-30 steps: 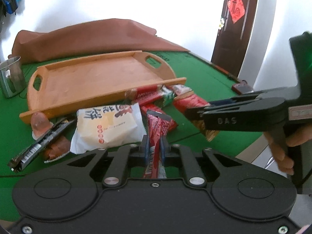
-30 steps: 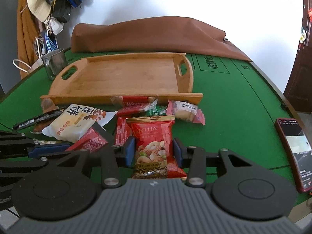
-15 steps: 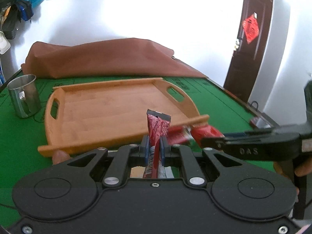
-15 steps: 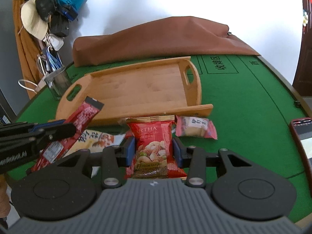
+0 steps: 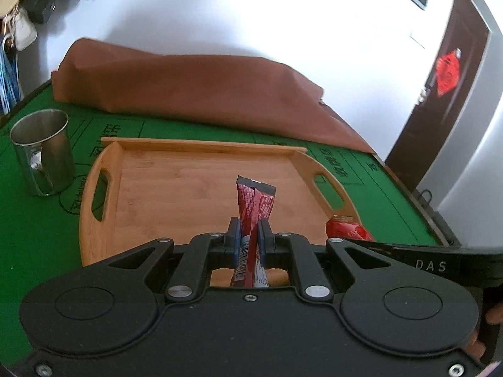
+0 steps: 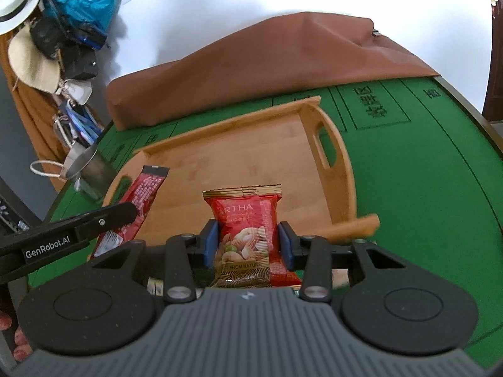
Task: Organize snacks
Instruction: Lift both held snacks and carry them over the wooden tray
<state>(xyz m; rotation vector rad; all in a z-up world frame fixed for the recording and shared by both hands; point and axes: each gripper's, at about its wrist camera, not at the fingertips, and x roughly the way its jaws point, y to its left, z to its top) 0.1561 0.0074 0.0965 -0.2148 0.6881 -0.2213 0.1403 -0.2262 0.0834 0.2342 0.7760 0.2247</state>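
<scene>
Left gripper (image 5: 250, 231): clamped on a slim red snack stick pack (image 5: 253, 207), upright over the bamboo tray (image 5: 176, 185).
Right gripper (image 6: 248, 240): squeezing a red-and-gold nut packet (image 6: 243, 220), probably above the tray's near edge.

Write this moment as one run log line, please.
left gripper: shut on red stick pack | right gripper: shut on nut packet | tray: bare

smooth wooden tray (image 5: 176, 188), shiny steel mug (image 5: 44, 154), matt green felt (image 6: 424, 172).

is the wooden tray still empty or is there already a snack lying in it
Empty as far as shown: the wooden tray has a bare floor in both views. The red stick packet and nut packet are clamped in the grippers above it, not lying in it.
</scene>
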